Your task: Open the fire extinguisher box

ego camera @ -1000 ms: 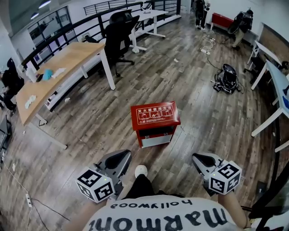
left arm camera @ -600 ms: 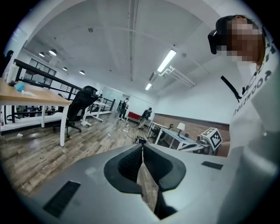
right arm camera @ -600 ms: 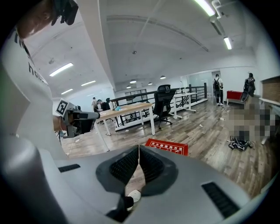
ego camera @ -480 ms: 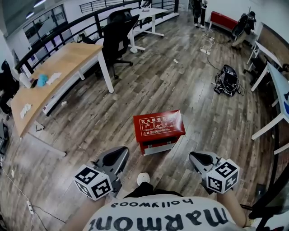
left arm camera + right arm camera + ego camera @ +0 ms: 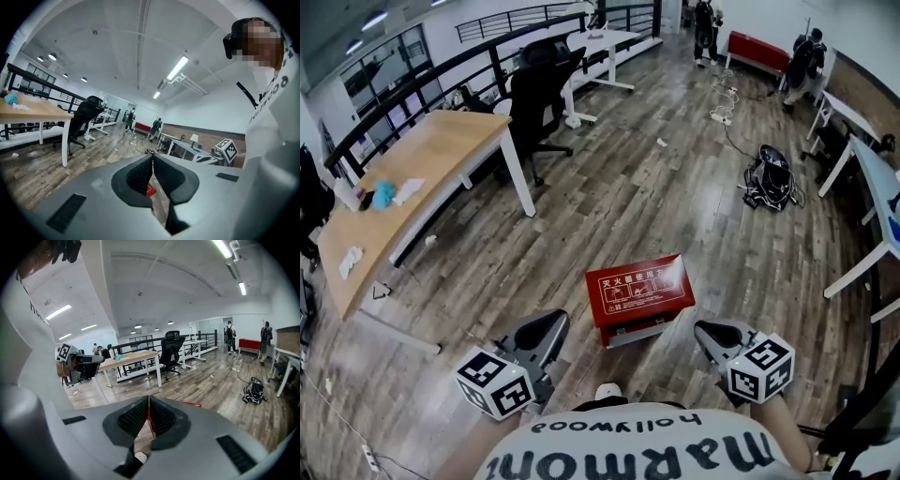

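- Head view: the red box [image 5: 639, 289] sits on the wood floor [image 5: 675, 187], straight ahead of the person and just past a white shoe tip [image 5: 607, 390].
- Its labelled top faces up and its long axis runs left to right, the right end tipped a little further away. A paler front panel faces the person.
- The left gripper [image 5: 542, 330] and right gripper [image 5: 719, 333] flank the box low in the frame, one off each end, both pointing forward. Neither touches it.
- The right one looks a shade nearer, just off the box's near right corner. The left sits a bit further off the left end.
- Left gripper view: the jaws are pressed together at the tips with nothing held. A sliver of red box [image 5: 149, 189] shows through the slot below them, so the box lies ahead and below this tool.
- Right gripper view: the same story here, jaws closed tight and empty. The red box edge [image 5: 190, 404] peeks over the gripper body, dead ahead and slightly right, with the desk [image 5: 133, 357] and chair [image 5: 172, 350] well beyond.
- My read: the box is not yet opened. Both tools have to drop forward and down to the near front edge, and the right has the shorter trip.
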